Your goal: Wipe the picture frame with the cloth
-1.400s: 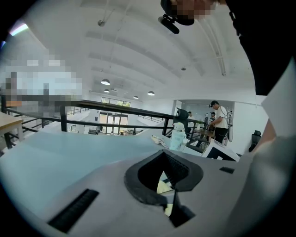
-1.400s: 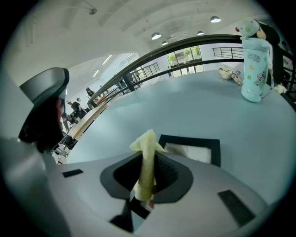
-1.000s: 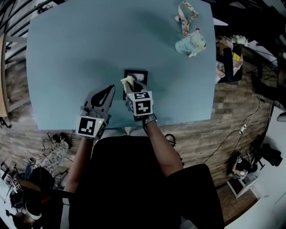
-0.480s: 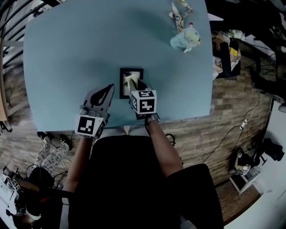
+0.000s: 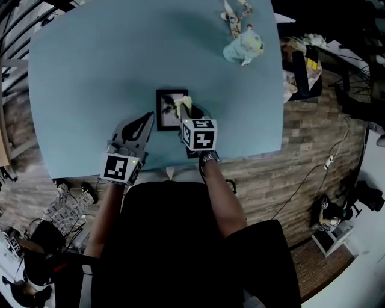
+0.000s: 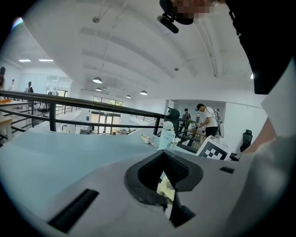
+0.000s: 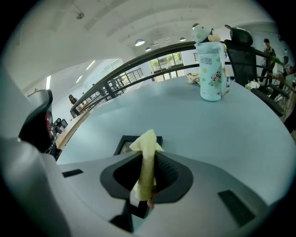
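A small black picture frame (image 5: 168, 110) lies flat on the blue table (image 5: 90, 72), near its front edge. My right gripper (image 5: 187, 113) is shut on a folded pale yellow cloth (image 5: 184, 106), which rests over the frame's right edge. In the right gripper view the cloth (image 7: 148, 141) stands up between the jaws of the right gripper (image 7: 147, 159), and the frame (image 7: 124, 144) lies just beyond them. My left gripper (image 5: 148, 118) is shut, lying on the table just left of the frame and holding nothing that I can see. In its own view the left gripper (image 6: 163, 162) points across the table.
A light blue children's bottle (image 5: 242, 47) with a patterned strap (image 5: 233, 15) stands at the table's far right; it also shows as the bottle (image 7: 212, 69). The table's right edge (image 5: 281, 90) drops to a wood-look floor with chairs and clutter.
My right gripper has slid the cloth from the frame's left part across to its right edge, uncovering the picture. The left gripper has stayed put.
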{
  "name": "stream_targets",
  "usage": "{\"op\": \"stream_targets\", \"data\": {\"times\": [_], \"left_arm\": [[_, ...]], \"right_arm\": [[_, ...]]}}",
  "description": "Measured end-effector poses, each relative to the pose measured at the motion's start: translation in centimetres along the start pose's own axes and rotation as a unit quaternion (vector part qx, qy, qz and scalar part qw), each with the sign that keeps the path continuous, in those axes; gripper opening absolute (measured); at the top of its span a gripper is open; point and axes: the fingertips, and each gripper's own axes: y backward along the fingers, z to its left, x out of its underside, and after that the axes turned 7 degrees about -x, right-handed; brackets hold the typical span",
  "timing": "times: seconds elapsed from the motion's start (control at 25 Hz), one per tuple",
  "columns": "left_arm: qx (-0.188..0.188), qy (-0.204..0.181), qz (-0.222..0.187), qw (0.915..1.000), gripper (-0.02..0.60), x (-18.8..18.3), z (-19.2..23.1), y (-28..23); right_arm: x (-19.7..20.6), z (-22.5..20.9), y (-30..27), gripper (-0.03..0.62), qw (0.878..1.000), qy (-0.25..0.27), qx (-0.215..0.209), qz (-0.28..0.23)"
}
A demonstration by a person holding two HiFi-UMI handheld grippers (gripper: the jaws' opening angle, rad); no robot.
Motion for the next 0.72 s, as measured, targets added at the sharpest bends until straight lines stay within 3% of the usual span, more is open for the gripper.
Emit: {"op": "stream_targets", "data": {"times": [0.44,0.72], "left_arm": [[-0.003,0.0,-0.003,1.0,-0.003,0.2,-0.6,0.4],[-0.01,-0.001,-0.01,0.9999,-0.003,0.0,-0.4,1.0]], "right_arm": [[0.5,-2.9,2.0,0.058,0.999,-0.019,0.027,-0.012],[0.1,0.3,1.6,0.058,1.0,0.003,-0.003,-0.011]]}}
